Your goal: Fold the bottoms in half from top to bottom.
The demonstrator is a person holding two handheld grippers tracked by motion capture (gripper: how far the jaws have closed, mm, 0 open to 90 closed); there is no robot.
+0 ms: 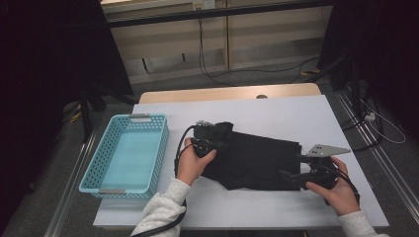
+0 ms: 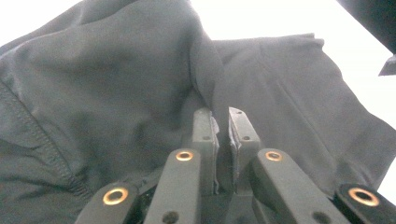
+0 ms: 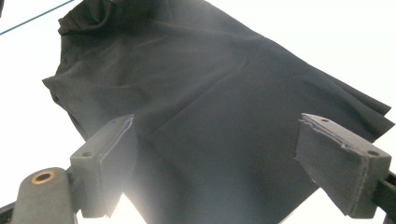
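While pinched at a raised fold by the left tool, the black cloth lies ahead on the surface | soft, light, limp | right tool spread over its edge | hems are best gripped.

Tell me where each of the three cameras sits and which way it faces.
High view: above the person's side of the table, looking forward and down on the white table, black garment, blue basket; forearms and both hands show.
Left gripper view: rides the left gripper, facing along jaws shut on a fold of the garment.
Right gripper view: rides the right gripper, facing across the garment between open jaws.
Shared: all three show the garment.
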